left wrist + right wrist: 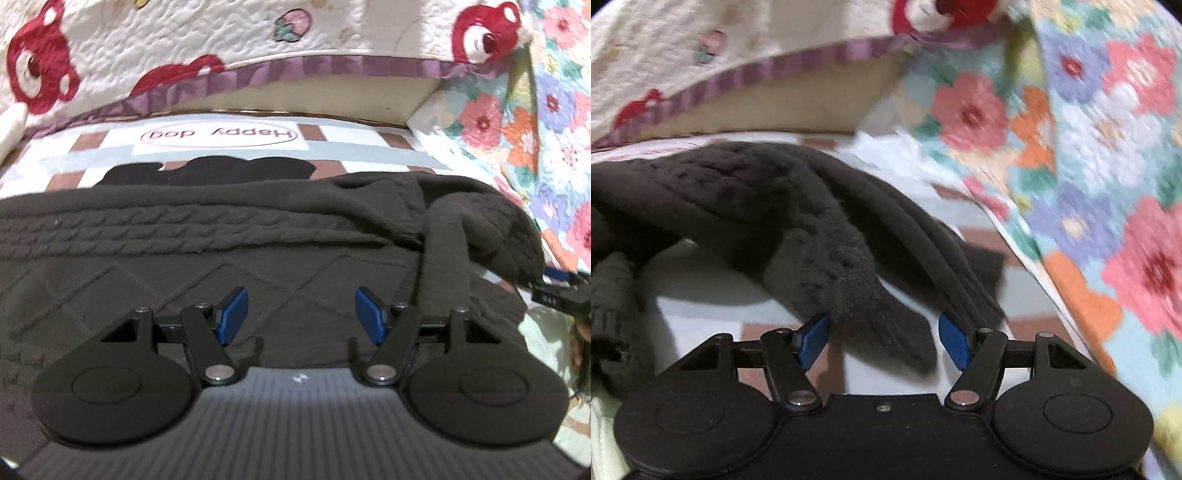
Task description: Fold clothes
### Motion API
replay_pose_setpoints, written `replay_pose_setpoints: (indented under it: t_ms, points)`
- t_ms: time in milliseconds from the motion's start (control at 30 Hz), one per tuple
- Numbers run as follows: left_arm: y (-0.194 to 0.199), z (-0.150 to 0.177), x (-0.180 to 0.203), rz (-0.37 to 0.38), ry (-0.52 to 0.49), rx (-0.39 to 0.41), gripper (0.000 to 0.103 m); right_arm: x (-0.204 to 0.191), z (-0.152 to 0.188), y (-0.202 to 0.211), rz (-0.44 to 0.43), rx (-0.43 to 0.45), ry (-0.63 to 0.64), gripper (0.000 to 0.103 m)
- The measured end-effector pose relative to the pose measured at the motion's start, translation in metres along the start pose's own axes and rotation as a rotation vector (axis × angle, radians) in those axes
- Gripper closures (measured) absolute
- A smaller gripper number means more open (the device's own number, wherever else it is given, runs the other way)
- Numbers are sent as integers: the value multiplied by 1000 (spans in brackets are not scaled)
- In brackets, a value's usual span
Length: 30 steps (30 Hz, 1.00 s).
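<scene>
A dark brown cable-knit sweater (229,236) lies spread across the bed, its sleeve (480,229) bunched up at the right. My left gripper (299,314) hovers low over the sweater body, open, with only flat knit showing between its blue pads (232,314). In the right wrist view the sleeve's cuff end (882,325) reaches in between the blue pads (951,341) of my right gripper (882,339). The left pad is close against the knit, the right pad stands apart, so the jaws are open around the cuff. The right gripper (554,288) also shows at the sleeve's tip.
The bed sheet (221,147) is checked in white, grey and brown with a "Happy dog" label. A cream quilt with red bears (147,55) hangs behind. A flowered quilt (1089,184) lies to the right. A second dark knit piece (609,295) sits at the left.
</scene>
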<state>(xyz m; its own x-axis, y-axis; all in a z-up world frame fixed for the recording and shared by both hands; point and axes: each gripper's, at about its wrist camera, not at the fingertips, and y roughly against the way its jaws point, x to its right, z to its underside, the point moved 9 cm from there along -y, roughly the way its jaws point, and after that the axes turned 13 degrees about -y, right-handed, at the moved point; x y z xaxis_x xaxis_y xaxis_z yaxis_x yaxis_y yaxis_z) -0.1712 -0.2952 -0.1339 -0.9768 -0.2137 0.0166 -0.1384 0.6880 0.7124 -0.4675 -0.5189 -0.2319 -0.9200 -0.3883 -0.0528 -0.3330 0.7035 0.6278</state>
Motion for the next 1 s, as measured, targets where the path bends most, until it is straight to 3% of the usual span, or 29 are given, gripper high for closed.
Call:
replay_pose_setpoints:
  t_ms: [33,67,133,267,500,633,767,867,1000]
  points:
    - [2,-1,3,-1,-9,3,40,-4,-3,1,-43,15,12,53]
    - [5,-3,5,-1,-12,12,40,-8,-6,2,-86,30,24,93]
    - [14,-6,8,-1,-12,32,40,-17,-16,13,-222,-5,-90,91]
    - [37,-12,14,35,-4,78,40,-46,-42,62,-616,-55,-387,91]
    - [81,-25,15,204,110,155,36,-121,-79,129,-993,-99,-493,91]
    - [106,-28,15,187,33,201,34,-167,-94,155,-1097,-133,-425,91]
    - [132,-29,3,257,101,267,30,-213,-94,178,-1198,-200,-337,91]
    - [146,-26,-6,288,132,309,26,-232,-80,168,-1193,-278,-358,91]
    - [145,-15,-10,263,91,274,24,-257,-68,160,-1182,-343,-342,91]
